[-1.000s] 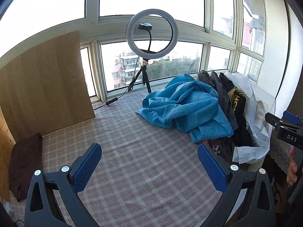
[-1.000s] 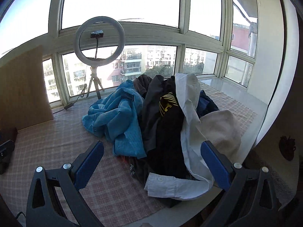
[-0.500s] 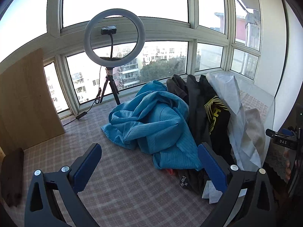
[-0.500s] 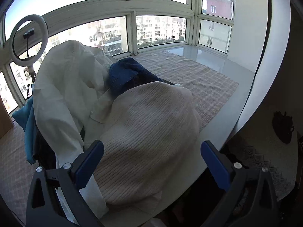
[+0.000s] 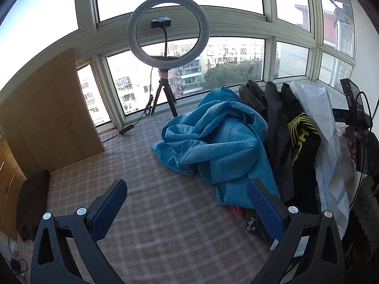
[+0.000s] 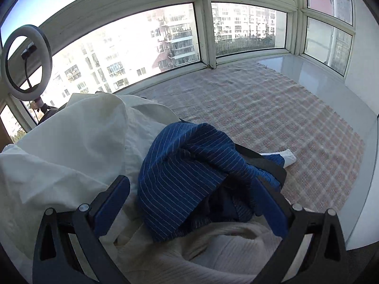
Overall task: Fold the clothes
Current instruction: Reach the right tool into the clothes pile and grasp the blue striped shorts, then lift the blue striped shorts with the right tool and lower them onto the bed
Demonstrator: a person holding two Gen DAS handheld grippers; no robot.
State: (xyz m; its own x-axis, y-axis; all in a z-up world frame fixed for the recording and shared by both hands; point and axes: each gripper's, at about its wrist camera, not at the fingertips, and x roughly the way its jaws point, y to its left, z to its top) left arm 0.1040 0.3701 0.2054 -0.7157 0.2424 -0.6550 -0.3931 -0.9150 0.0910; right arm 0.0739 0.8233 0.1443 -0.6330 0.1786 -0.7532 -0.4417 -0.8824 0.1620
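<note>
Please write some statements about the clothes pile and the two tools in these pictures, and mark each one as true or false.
1. The left tool is open and holds nothing. True.
2. The right tool is shut on the navy pinstriped garment. False: its fingers stand wide apart over the garment.
3. The blue garment lies on the left side of the pile, on the checked cloth. True.
4. All the clothes are folded flat. False: they lie in a crumpled heap.
5. The ring light lies flat on the checked cloth. False: it stands upright on a tripod by the window.
</note>
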